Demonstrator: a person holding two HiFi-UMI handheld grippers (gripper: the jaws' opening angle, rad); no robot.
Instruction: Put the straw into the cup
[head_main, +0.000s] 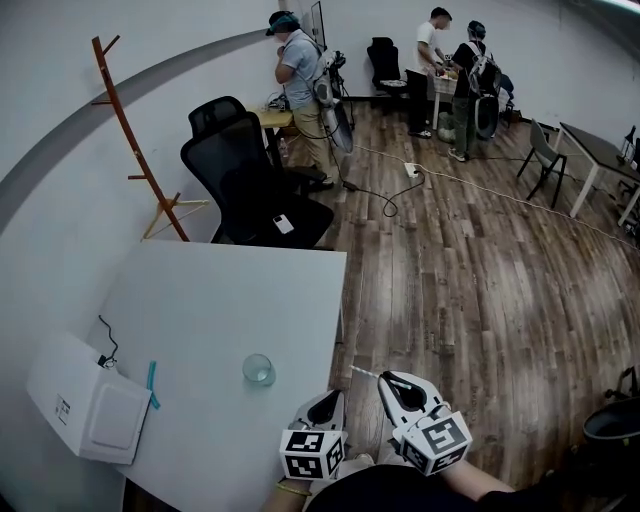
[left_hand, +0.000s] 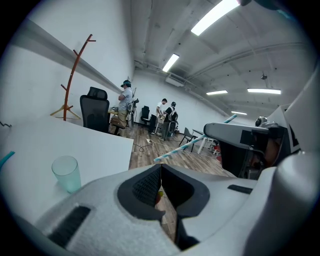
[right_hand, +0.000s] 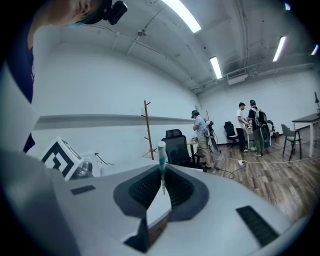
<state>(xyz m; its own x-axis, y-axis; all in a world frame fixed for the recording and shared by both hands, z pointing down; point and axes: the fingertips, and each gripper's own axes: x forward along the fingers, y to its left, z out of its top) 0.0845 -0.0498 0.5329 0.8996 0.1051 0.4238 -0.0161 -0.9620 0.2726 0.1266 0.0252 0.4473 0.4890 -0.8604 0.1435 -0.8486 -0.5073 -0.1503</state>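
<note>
**Straw pinched, cup waiting at the table's edge**

A wood floor (head_main: 480, 260) fills the right and far side of the room, where people stand at desks well apart from the work. The white table (head_main: 220, 300) takes the near left. A black chair (head_main: 250, 180) and a coat stand (head_main: 130, 140) lie beyond its far edge. On the table's near left sits a white box (head_main: 90, 405), with a teal strip (head_main: 152, 385) just beside it.

Both grippers are held low and near, side by side, just off the table's right edge and over the floor. The right gripper (head_main: 388, 378) has its jaws pressed together on the straw (right_hand: 162, 162). It pinches the straw close to one end, so most of the striped length juts out past the jaws, leftward toward the table. That grip looks chosen to leave a long free end to lower into a narrow mouth.

The left gripper (head_main: 333, 398) has its jaws closed on each other with nothing between them. It seems to be kept free, perhaps to steady the cup if it slides.

The cup (head_main: 258, 370) is clear and stands upright on the table near its right edge, to the left of both grippers. It stands alone on bare table, so the way in from the right is open. The straw is not in it yet: its free tip lies to the right of the cup, apart from the rim. The next move likely calls for carrying the tip over the mouth and tilting it down.
</note>
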